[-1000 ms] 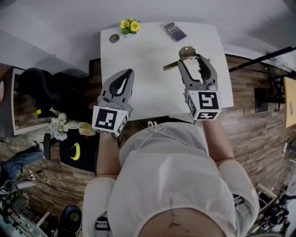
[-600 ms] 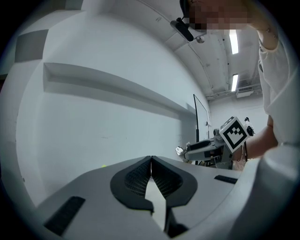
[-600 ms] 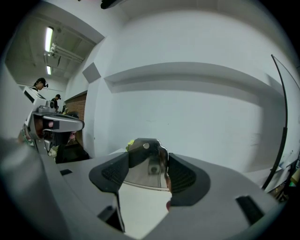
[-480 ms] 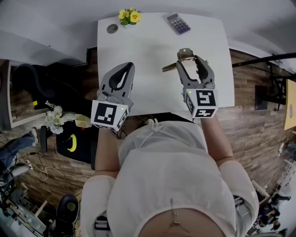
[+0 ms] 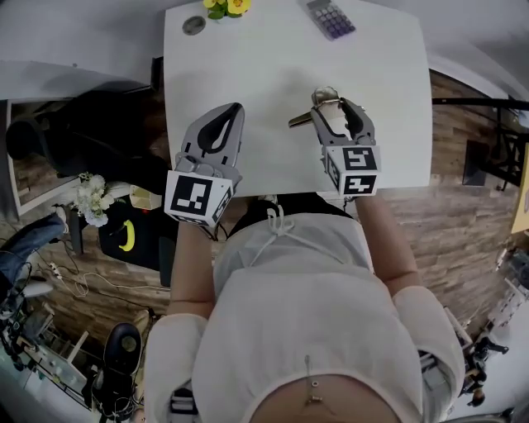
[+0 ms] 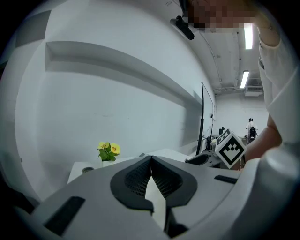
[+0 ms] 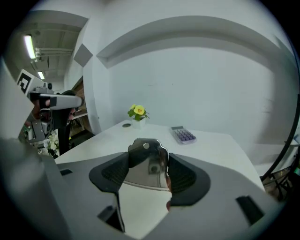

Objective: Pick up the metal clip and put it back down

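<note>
White table [image 5: 273, 83] filled the middle of the room. Left gripper [image 6: 151, 159] hung over the table's near-left part, jaws closed tip to tip, nothing in them. Right gripper [image 5: 337, 109] was over the table's near-right part, clamped on the metal clip [image 7: 146, 164], pads pressing both sides. Yellow potted flowers [image 7: 138, 112] sat at the table's far edge, the calculator [image 5: 331, 16] at its far right, and a small grey round disc [image 5: 193, 26] at the far-left corner.
</note>
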The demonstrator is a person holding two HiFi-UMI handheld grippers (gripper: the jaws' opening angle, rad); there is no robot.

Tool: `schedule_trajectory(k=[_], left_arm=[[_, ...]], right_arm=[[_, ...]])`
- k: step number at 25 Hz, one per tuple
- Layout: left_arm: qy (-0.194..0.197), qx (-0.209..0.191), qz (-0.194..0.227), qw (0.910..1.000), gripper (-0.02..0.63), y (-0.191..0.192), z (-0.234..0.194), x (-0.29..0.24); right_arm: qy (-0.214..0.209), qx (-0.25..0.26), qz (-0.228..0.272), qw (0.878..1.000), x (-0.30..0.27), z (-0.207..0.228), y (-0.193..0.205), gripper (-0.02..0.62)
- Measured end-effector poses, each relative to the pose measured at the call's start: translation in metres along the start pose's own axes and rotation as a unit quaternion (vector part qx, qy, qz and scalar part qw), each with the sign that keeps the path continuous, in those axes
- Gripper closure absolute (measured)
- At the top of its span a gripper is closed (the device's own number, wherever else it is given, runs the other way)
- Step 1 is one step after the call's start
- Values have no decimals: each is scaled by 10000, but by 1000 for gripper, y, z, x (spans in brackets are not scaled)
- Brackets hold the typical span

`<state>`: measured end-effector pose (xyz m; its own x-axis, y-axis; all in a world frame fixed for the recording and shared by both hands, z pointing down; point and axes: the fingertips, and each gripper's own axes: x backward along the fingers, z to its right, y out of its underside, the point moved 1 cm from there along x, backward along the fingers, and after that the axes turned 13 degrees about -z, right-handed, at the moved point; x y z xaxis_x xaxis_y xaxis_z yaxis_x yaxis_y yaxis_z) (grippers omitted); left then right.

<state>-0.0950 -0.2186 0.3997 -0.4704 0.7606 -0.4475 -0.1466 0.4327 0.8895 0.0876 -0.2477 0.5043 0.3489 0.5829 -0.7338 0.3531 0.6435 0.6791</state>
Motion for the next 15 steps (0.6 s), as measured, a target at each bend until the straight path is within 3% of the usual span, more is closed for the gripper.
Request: schedule_trajectory(k=[15], left_arm=[[-82, 245, -513, 9983, 588, 45, -14, -26]], right_arm=[[-269, -228, -1015, 9942, -75, -4, 55, 324]])
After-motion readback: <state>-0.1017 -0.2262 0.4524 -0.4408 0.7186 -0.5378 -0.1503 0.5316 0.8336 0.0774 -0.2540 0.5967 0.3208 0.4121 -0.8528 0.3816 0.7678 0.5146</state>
